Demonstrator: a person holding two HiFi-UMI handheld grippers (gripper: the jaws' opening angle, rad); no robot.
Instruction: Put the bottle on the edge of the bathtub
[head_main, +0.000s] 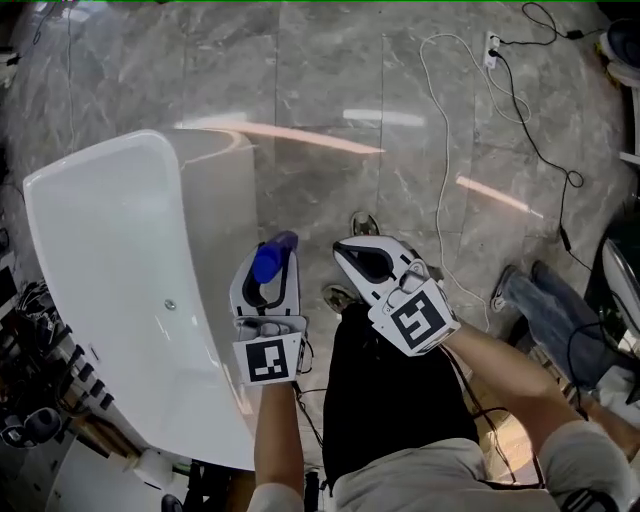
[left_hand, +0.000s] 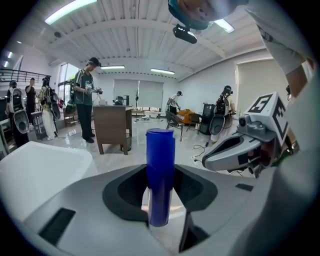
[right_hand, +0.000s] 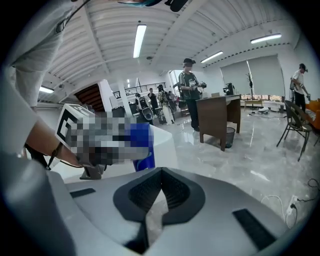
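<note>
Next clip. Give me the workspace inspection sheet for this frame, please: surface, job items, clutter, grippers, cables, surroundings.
Surface: grey marble floor; white bathtub at left.
Job's things: blue bottle held in the air beside the tub, not yet on its rim.
Clutter: dark gear at the tub's outer side, too unclear to identify.
Grippers: left gripper shut on the bottle; right gripper shut, empty.
Cables: white cable and black cable lie across the floor at right.
Surroundings: open hall, people standing, brown desk.

Ceiling strip lights (right_hand: 139, 40) lit the hall brightly; pinkish glare streaked the far marble floor (head_main: 320, 190), and the bathtub (head_main: 100, 260) at left shone white. Both gripper views bowed, black at corners.
</note>
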